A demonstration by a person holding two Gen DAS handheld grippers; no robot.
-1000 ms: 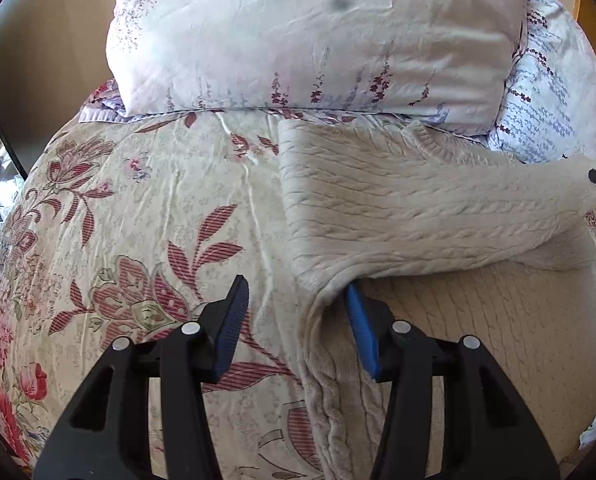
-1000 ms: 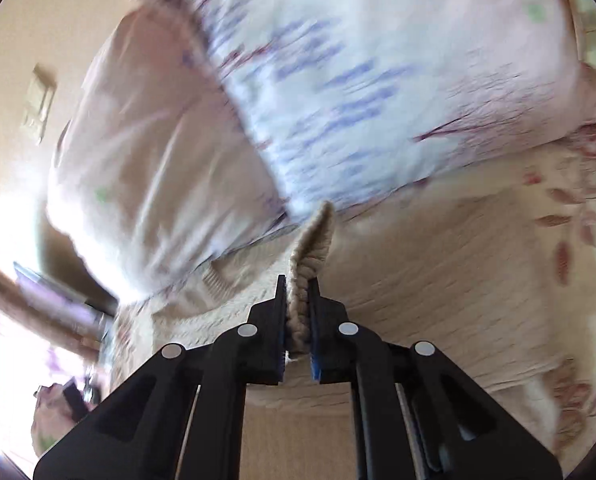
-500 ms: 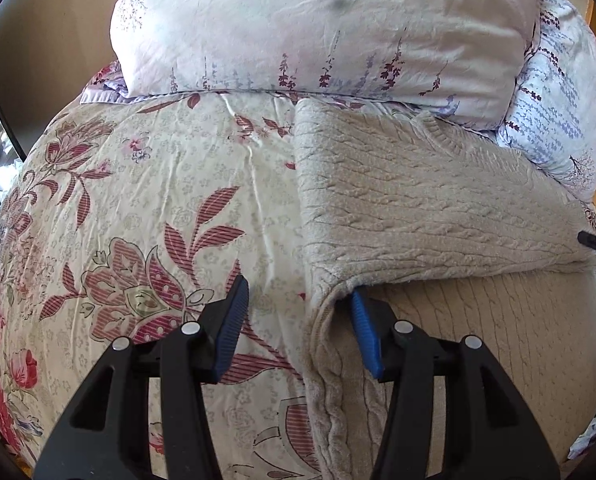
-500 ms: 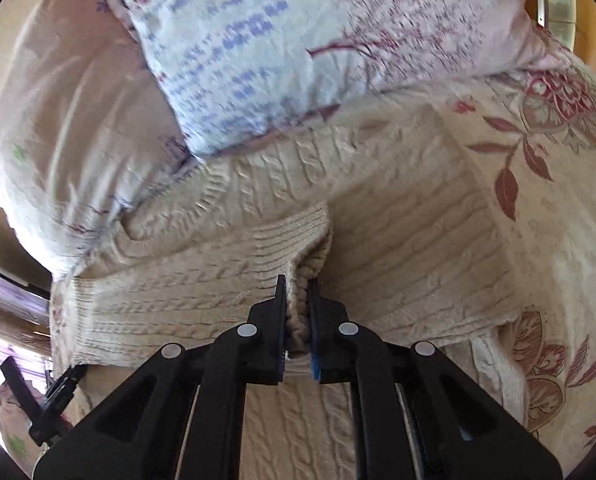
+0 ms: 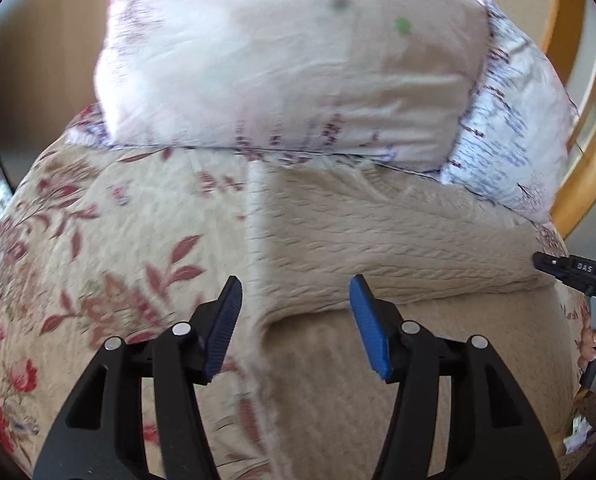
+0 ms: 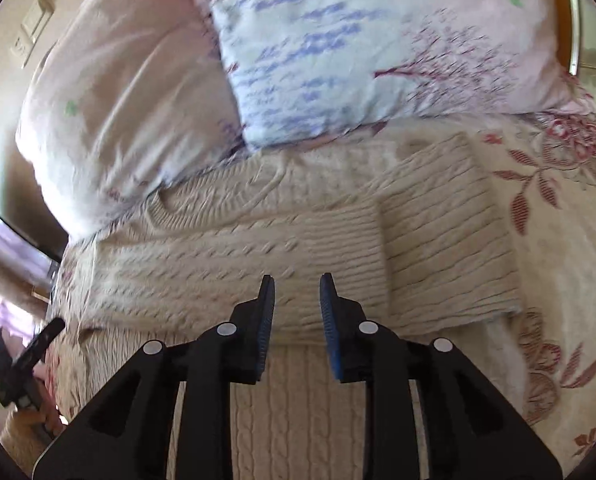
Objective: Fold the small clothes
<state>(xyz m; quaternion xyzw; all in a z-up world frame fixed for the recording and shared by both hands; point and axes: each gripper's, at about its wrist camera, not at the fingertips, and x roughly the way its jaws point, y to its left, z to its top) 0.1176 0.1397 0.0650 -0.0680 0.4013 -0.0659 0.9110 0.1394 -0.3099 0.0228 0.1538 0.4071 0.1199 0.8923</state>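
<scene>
The left hand-held gripper has its jaws spread wide, the blue pads well apart and gripping nothing. The right hand-held gripper is also parted, with a narrower gap between its blue pads, and nothing sits between them. In the left wrist view the right hand-held gripper shows at the right edge, with the person's fingers wrapped on its handle. In the right wrist view the left hand-held gripper shows at the lower left edge.

Matt cable-knit sweater (woolly cloth)
</scene>
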